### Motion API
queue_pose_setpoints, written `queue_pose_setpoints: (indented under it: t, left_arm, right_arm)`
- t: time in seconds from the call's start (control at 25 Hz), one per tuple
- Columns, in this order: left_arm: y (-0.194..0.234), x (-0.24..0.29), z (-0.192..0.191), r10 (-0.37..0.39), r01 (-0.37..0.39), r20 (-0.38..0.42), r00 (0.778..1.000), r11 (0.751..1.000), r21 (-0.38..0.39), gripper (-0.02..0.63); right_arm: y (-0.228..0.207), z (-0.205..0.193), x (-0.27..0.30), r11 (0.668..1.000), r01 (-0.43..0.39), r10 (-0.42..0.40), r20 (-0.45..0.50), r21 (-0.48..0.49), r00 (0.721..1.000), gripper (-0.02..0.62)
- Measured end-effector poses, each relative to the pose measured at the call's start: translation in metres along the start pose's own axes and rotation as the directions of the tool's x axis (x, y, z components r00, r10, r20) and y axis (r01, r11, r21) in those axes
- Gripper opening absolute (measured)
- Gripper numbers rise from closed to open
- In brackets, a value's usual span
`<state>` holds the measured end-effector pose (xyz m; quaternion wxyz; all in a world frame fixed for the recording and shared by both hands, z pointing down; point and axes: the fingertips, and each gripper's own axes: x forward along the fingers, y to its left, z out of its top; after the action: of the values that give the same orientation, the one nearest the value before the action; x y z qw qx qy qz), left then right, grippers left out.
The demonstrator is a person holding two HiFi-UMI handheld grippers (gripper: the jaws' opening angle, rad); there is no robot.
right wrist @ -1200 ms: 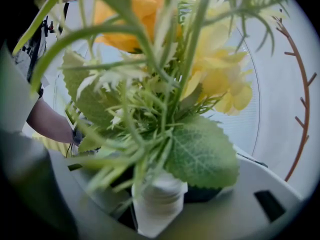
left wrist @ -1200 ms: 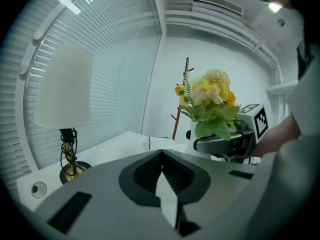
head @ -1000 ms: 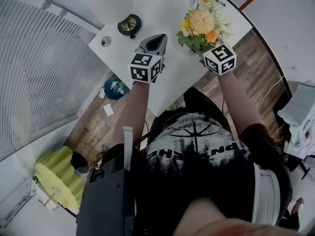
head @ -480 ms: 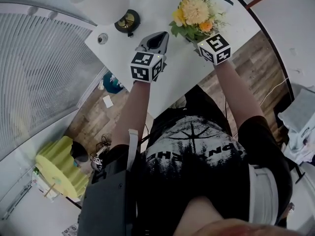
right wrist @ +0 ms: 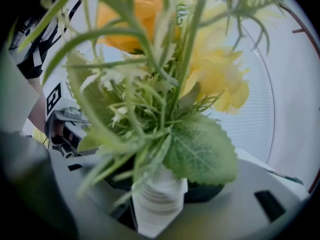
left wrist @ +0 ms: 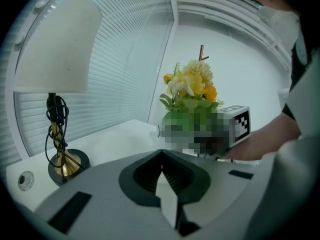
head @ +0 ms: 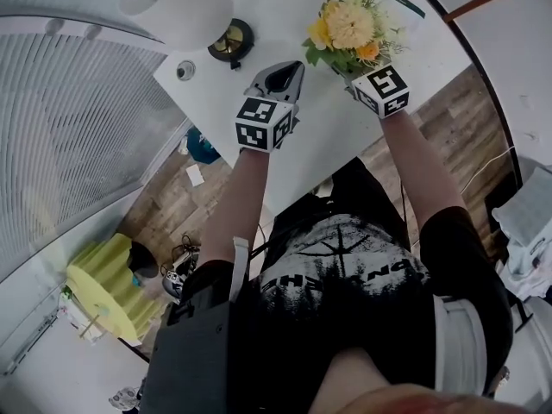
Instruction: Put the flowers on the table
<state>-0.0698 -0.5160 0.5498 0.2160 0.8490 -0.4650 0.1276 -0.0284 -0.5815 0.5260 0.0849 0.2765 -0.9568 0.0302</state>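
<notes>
A bunch of yellow and orange flowers (head: pixel 349 31) with green leaves stands in a white ribbed vase (right wrist: pixel 157 199). My right gripper (right wrist: pixel 159 204) is shut on that vase, and the leaves fill most of the right gripper view. In the head view the right gripper (head: pixel 360 69) holds the bunch over the far part of the white table (head: pixel 323 136). Whether the vase touches the tabletop is hidden. My left gripper (head: pixel 278 83) hovers over the table's middle, shut with nothing in it (left wrist: pixel 161 153). The left gripper view shows the flowers (left wrist: pixel 192 86) ahead and to the right.
A lamp with a white shade (head: pixel 177 5) and a brass base (head: pixel 229 41) stands at the table's far left, the lamp (left wrist: pixel 59 134) close by in the left gripper view. A small round cap (head: pixel 185 70) lies near it. Window blinds (head: pixel 78 136) run along the left.
The right gripper has carried the flowers a little farther over the table. The left gripper has stayed in nearly the same place, shut.
</notes>
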Motion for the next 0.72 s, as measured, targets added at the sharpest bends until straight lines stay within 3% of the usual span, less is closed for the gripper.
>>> queue_pose_setpoints:
  t: [0.32,0.72]
  left_arm:
    - [-0.003,0.0059,-0.0064,-0.012,0.012,-0.019,1.0,1.0,0.0,0.011]
    - [-0.005,0.006,-0.0014,-0.01,0.01,-0.011,1.0,1.0,0.015,0.012]
  right_arm:
    - [-0.0003,0.0015,0.0003,1.0,0.008,-0.008,0.066,0.013,0.998,0.249]
    - [0.0023,0.0021,0.0004,1.0,0.008,-0.009,0.049,0.012,0.999,0.249]
